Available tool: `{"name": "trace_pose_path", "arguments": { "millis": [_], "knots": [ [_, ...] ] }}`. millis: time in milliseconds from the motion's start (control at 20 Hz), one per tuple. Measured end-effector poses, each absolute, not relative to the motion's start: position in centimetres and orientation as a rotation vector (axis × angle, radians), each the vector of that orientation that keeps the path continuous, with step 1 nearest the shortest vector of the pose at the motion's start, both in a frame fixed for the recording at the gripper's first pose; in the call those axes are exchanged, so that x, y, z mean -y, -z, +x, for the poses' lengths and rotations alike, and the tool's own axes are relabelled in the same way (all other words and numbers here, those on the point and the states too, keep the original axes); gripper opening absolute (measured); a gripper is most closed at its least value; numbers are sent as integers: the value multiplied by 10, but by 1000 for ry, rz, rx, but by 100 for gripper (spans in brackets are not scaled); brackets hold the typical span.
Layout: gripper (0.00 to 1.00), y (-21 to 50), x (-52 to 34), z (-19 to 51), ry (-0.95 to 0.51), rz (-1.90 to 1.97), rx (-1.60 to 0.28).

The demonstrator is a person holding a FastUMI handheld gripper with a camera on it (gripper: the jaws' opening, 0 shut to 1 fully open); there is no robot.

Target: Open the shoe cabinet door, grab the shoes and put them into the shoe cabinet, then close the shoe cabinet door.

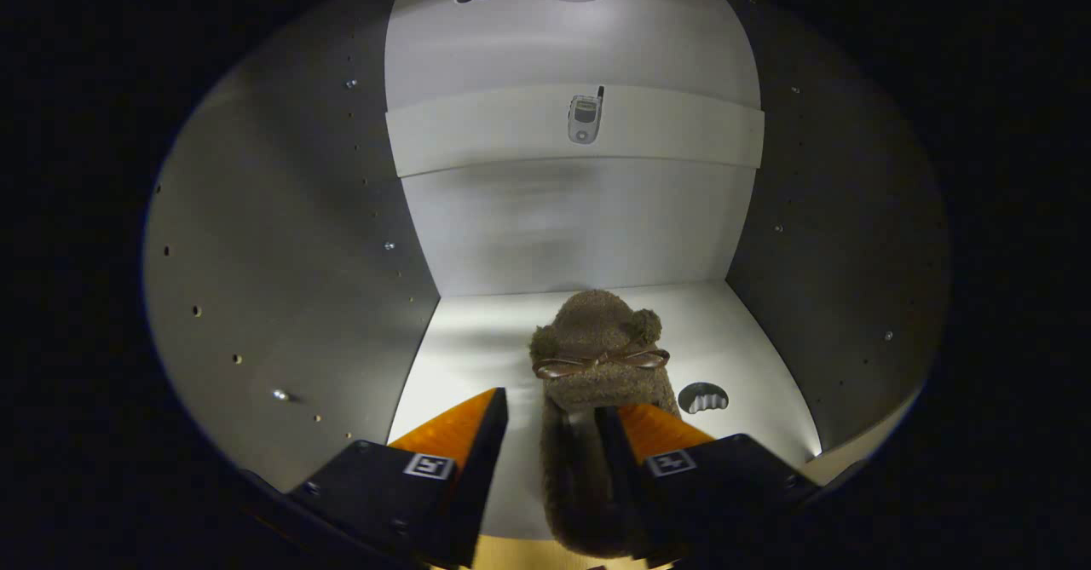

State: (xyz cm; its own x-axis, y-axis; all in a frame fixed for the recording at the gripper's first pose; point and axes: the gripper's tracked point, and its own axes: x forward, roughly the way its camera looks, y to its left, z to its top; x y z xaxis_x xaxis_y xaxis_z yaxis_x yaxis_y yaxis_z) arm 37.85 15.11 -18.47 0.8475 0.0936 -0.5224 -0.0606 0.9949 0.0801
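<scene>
A fuzzy brown slipper (pixel 597 340) with a thin bow across its top lies on the white floor (pixel 477 340) inside the shoe cabinet, toe pointing at the back wall. My gripper (pixel 554 404) is inside the cabinet at the slipper's heel end. The right finger (pixel 652 434) sits against or in the slipper's opening. The left finger (pixel 464 429) stands apart from the slipper's side, with a strip of floor showing between them. The gripper is open. The slipper's heel is hidden low down between the fingers.
Grey side walls (pixel 281 280) with rows of peg holes close in on both sides. The back wall (pixel 571 229) carries a pale cross strip with a small phone-shaped item (pixel 585 118) on it. A round cut-out (pixel 703 397) lies in the floor right of the slipper.
</scene>
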Motion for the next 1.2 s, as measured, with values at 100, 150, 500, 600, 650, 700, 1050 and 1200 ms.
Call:
{"name": "trace_pose_path", "arguments": {
  "millis": [100, 150, 500, 600, 650, 700, 1050, 1200],
  "knots": [
    [90, 173, -152, 367, -98, 79, -535],
    [96, 167, -151, 360, -100, 88, -519],
    [98, 102, -140, 290, -143, 51, -342],
    [98, 78, -135, 260, -150, 27, -271],
    [98, 67, -131, 243, -150, 14, -240],
    [98, 57, -130, 225, -159, 4, -210],
    [98, -10, -107, 101, -204, 12, -14],
    [97, -19, -82, 51, -179, -11, 35]
  ]
}}
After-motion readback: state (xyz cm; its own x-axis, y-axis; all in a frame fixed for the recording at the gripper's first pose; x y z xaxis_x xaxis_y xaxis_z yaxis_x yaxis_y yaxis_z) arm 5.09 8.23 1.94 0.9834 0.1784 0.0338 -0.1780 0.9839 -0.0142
